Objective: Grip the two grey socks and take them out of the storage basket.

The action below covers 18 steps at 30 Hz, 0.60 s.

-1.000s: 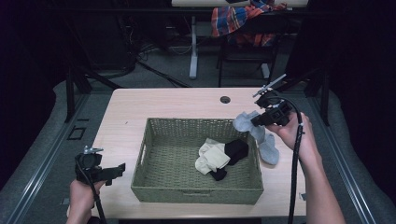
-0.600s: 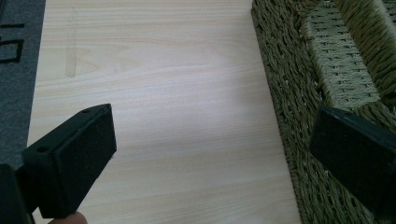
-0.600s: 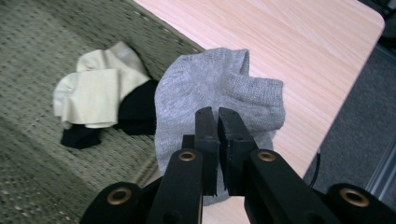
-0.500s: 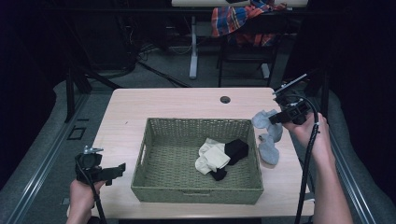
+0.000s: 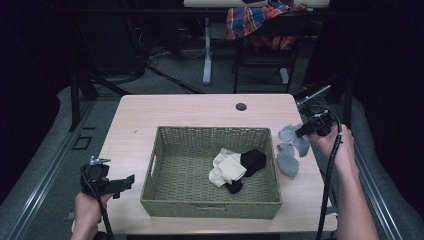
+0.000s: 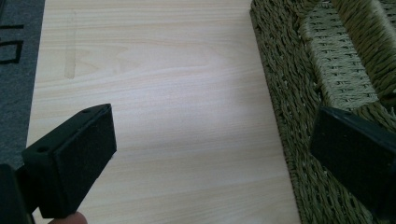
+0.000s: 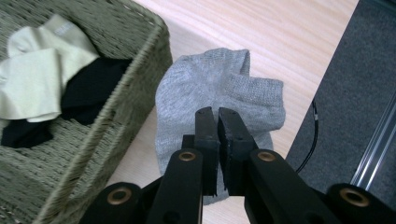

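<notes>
- R gripper [image 7: 218, 116] fingers clamped on grey sock [image 7: 219, 88] — carried from basket [image 5: 165, 150] toward surface's right edge, lower now; likely set-down beside second grey sock [image 5: 287, 161].
- L gripper [image 6: 212, 154] fingers wide, idle.

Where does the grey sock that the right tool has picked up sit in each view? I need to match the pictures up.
High view: grey sock at right, beside the basket's right wall, clamped in the right tool.
Right gripper view: grey sock at centre, above the shut jaws.
Left gripper view: not in this picture.
Shared landmark: the basket.
</notes>
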Available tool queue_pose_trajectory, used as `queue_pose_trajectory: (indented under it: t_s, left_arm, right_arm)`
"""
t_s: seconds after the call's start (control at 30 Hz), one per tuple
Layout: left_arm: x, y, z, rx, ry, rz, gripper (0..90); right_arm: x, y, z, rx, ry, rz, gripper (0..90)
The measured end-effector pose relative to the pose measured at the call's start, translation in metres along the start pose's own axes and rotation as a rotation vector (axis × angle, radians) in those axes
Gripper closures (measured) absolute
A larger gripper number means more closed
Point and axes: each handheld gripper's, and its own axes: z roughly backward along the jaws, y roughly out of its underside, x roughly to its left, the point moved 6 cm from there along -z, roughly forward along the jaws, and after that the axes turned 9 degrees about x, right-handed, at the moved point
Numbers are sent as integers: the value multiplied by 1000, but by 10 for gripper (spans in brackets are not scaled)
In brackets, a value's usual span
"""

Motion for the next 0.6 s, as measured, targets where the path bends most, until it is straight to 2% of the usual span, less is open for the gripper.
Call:
queue_pose_trajectory:
  t_s: [0.37, 0.43, 0.5, 0.6]
  left_arm:
    - [0, 0, 0, 0, 0, -1, 9]
    - [0, 0, 0, 0, 0, -1, 9]
    - [0, 0, 0, 0, 0, -2, 9]
    - [0, 0, 0, 0, 1, -1, 9]
  right_arm:
    - [-11, 3, -40, 75, -24, -33, 872]
    - [-10, 3, -49, 75, -31, -47, 872]
    - [-11, 4, -63, 113, -27, -37, 871]
    - [-11, 5, -71, 126, -33, -39, 872]
